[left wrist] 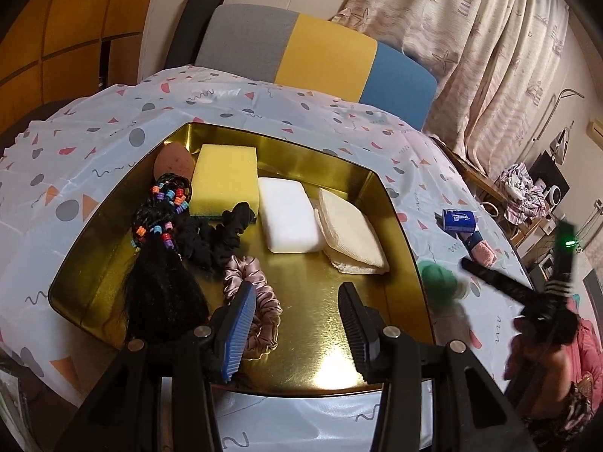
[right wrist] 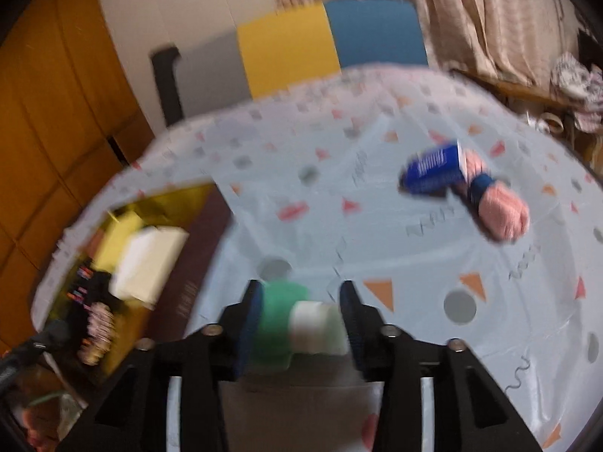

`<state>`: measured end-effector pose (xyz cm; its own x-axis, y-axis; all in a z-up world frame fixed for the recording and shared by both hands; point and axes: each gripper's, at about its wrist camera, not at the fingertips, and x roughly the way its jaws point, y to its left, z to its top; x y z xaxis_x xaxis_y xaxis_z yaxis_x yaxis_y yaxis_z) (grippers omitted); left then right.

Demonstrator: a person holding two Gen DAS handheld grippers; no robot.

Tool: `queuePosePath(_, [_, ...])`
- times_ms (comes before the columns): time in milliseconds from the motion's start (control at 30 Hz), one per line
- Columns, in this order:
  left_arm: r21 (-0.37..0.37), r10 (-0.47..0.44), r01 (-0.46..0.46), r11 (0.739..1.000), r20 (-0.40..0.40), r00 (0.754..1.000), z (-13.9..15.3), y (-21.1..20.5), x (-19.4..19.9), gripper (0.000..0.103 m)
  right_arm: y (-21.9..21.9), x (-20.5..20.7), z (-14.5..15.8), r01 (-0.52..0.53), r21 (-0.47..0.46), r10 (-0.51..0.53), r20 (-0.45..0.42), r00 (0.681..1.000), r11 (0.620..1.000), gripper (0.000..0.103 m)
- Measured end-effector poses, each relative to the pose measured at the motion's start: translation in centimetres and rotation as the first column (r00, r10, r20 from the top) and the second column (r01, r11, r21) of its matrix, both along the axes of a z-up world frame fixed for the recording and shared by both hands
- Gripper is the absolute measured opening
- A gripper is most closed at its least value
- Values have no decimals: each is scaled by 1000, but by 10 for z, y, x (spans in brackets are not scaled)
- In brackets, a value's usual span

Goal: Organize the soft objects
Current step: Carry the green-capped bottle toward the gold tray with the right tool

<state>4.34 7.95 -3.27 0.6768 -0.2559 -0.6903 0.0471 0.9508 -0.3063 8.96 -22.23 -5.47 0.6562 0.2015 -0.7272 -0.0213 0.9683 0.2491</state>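
A gold tray [left wrist: 399,233] holds a yellow sponge [left wrist: 224,177], a white sponge [left wrist: 286,218], a folded cream cloth [left wrist: 352,237], a black scrunchie [left wrist: 216,237], a pink scrunchie [left wrist: 248,278], a beaded black hair piece [left wrist: 162,248] and a brown puff [left wrist: 171,160]. My left gripper [left wrist: 297,331] is open above the tray's near part, beside the pink scrunchie. My right gripper [right wrist: 301,320] is shut on a green and white soft object [right wrist: 297,324], held just above the tablecloth right of the tray [right wrist: 211,226]. It shows blurred in the left wrist view [left wrist: 441,282].
A blue tissue pack [right wrist: 433,169] and a pink rolled cloth with a blue band [right wrist: 497,207] lie on the patterned tablecloth [right wrist: 377,226] to the right. A grey, yellow and blue chair back [left wrist: 312,49] stands behind the table. Curtains hang at the back right.
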Motion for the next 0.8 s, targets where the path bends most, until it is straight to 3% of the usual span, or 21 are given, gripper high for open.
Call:
queuePosePath(100, [-1, 0, 0, 1000, 4, 1000, 1, -1, -1, 46, -8, 2, -10, -17, 72, 18, -22, 1000, 997, 57])
queuePosePath(167, [1, -4, 4, 1000, 7, 1000, 1, -2, -1, 46, -11, -3, -9, -25, 133, 27, -13, 1000, 991, 89])
queuePosePath(233, [0, -9, 9, 1000, 6, 1000, 1, -4, -2, 46, -5, -6, -8, -72, 138, 75, -18, 997, 988, 97])
queuePosePath(400, [-1, -21, 21, 1000, -2, 1000, 0, -8, -2, 46, 25, 5, -14, -231, -105, 225, -59, 972, 967, 99])
queuePosePath(533, [5, -27, 27, 1000, 0, 1000, 0, -10, -3, 46, 32, 25, -28, -307, -122, 291, -138, 947, 944, 90])
queuePosePath(600, [5, -29, 29, 1000, 0, 1000, 0, -10, -4, 46, 36, 32, -33, -346, -148, 322, -165, 932, 926, 75])
queuePosePath(633, [4, -28, 28, 1000, 1, 1000, 0, -10, -4, 46, 37, 34, -34, -356, -149, 331, -168, 929, 923, 75])
queuePosePath(800, [0, -18, 18, 1000, -2, 1000, -1, -7, -3, 46, 31, 25, -28, -311, -102, 298, -129, 946, 945, 69])
